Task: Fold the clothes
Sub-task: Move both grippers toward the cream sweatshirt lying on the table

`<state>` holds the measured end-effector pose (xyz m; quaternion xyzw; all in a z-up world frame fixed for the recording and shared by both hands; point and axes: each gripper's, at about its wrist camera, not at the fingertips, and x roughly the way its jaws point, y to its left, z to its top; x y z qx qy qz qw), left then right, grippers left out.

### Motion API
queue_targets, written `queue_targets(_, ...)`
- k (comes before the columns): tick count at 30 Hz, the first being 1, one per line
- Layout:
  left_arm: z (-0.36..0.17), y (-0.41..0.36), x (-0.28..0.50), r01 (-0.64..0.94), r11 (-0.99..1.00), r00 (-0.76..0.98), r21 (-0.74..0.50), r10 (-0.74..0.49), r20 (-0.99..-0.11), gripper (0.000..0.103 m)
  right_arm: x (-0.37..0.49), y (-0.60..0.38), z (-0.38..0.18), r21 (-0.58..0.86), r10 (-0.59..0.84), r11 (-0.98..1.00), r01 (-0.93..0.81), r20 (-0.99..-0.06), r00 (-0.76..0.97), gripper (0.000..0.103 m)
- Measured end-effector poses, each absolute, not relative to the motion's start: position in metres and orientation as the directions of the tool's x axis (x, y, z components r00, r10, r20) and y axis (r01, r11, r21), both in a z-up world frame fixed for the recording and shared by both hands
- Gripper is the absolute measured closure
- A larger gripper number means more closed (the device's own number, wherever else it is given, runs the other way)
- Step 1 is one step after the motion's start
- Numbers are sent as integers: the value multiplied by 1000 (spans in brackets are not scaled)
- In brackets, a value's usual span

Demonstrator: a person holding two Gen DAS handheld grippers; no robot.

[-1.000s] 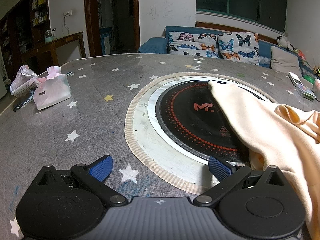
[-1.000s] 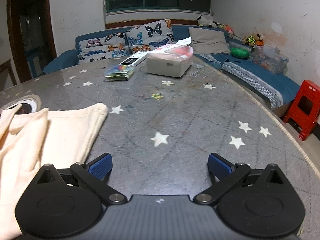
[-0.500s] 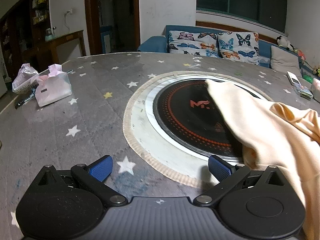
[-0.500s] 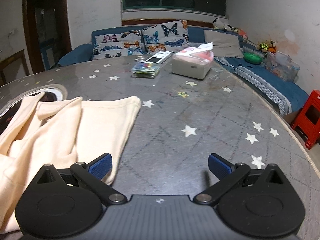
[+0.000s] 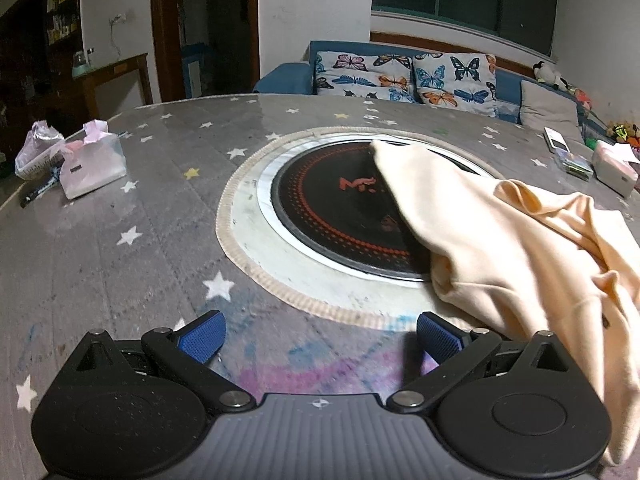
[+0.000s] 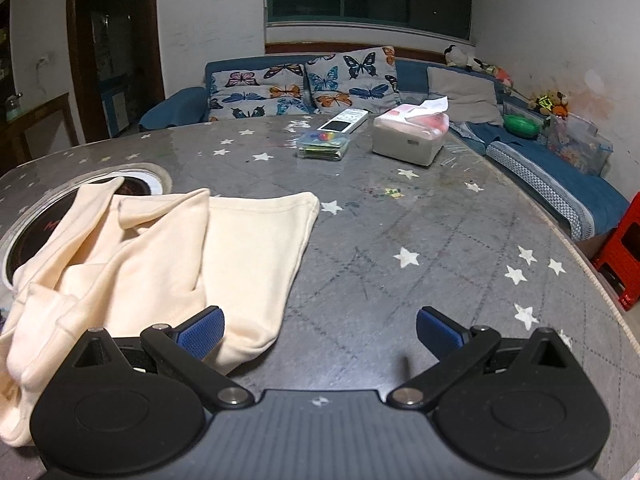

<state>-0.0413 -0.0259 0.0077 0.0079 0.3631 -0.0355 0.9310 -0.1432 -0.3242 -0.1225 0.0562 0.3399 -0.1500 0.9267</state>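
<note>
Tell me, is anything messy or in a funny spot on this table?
Yes. The cream garment is crumpled, not flat, and one end drapes over the round black cooktop set into the table. Coloured scribble stains mark the tabletop near the left gripper.

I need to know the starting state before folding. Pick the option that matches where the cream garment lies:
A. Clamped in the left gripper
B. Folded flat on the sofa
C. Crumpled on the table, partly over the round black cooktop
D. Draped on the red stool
C: the cream garment lies bunched on the table, its edge covering part of the round black cooktop; both grippers are open, holding nothing.
</note>
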Motion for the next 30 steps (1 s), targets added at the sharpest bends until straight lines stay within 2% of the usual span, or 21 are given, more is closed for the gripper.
queue_targets(30, 20, -60, -76, 175, 984, 700, -32, -147, -699, 0, -177, -268, -113, 35, -100, 986, 160, -644, 758, 0)
